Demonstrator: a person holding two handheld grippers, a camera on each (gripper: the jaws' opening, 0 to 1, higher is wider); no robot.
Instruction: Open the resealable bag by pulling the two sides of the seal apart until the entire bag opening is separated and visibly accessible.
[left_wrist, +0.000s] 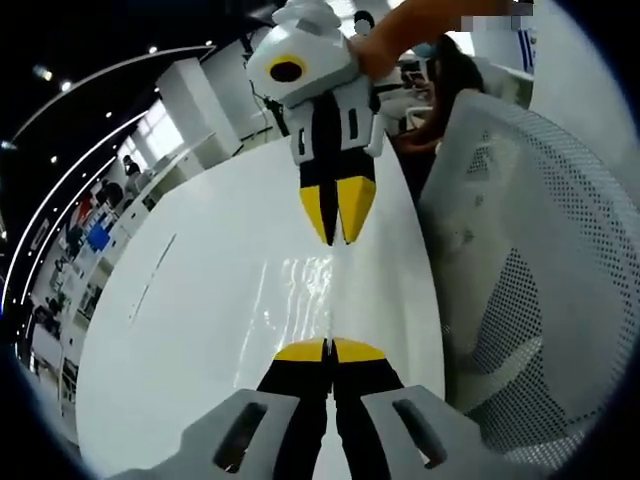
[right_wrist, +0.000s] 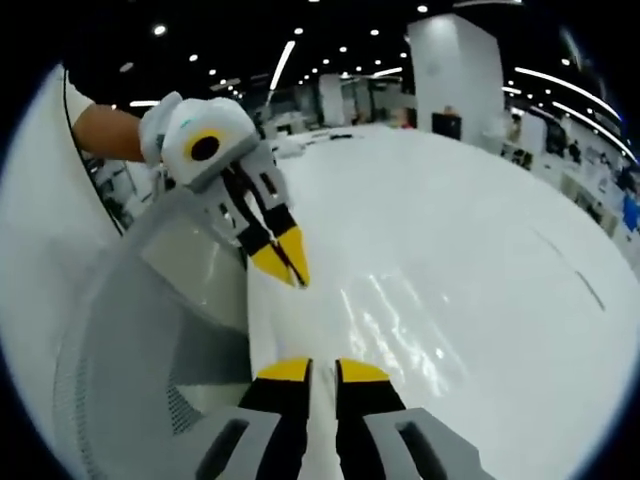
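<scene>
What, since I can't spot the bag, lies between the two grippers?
In the left gripper view, a glossy, wrinkled clear bag lies on the white table between the left gripper and the right gripper; whether either grips it is unclear.

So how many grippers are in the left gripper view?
2: the left gripper at the bottom, the right gripper facing it from the top. None seems hidden.
</scene>
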